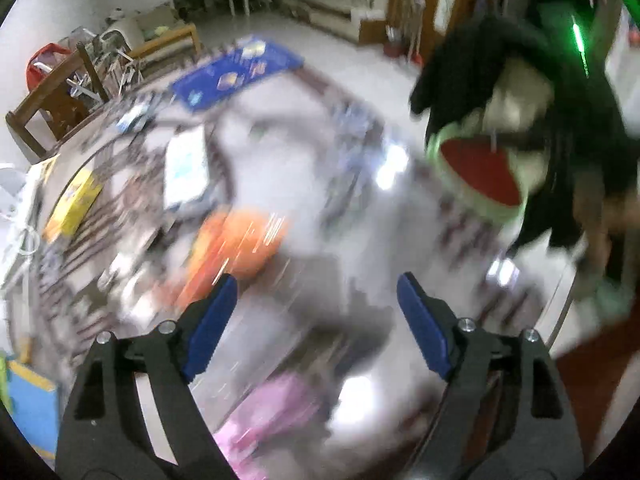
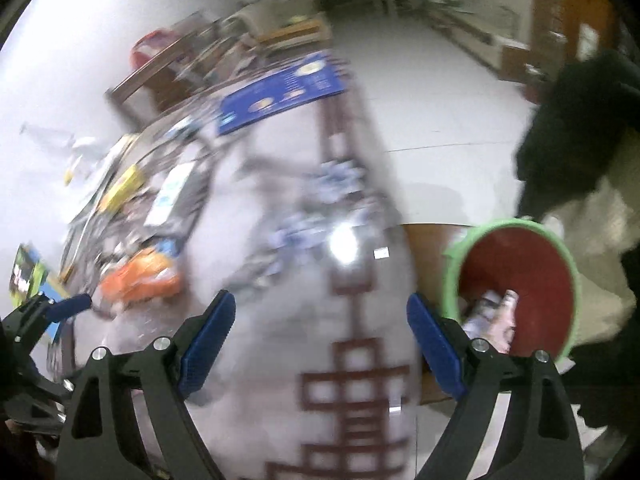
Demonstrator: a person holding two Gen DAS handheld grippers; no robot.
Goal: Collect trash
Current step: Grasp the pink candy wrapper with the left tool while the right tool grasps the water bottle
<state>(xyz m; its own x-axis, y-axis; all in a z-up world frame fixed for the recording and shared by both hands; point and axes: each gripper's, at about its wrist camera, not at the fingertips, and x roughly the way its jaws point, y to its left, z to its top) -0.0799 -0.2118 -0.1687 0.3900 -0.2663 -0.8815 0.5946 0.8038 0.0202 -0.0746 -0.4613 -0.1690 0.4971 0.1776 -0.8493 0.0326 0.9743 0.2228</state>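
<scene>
Everything is motion-blurred. My left gripper stands open over the glass-topped table, with nothing between its blue pads. An orange wrapper lies just beyond its left finger and a pink packet lies under it. A red bin with a green rim sits past the table's right edge. My right gripper is also open and empty above the table. The red bin is close by its right finger, with some wrappers inside. The orange wrapper lies to the left.
A blue book, a yellow box and a white card lie on the far part of the table. A wooden chair stands behind. A person in black is by the bin. My left gripper's blue finger shows at the left.
</scene>
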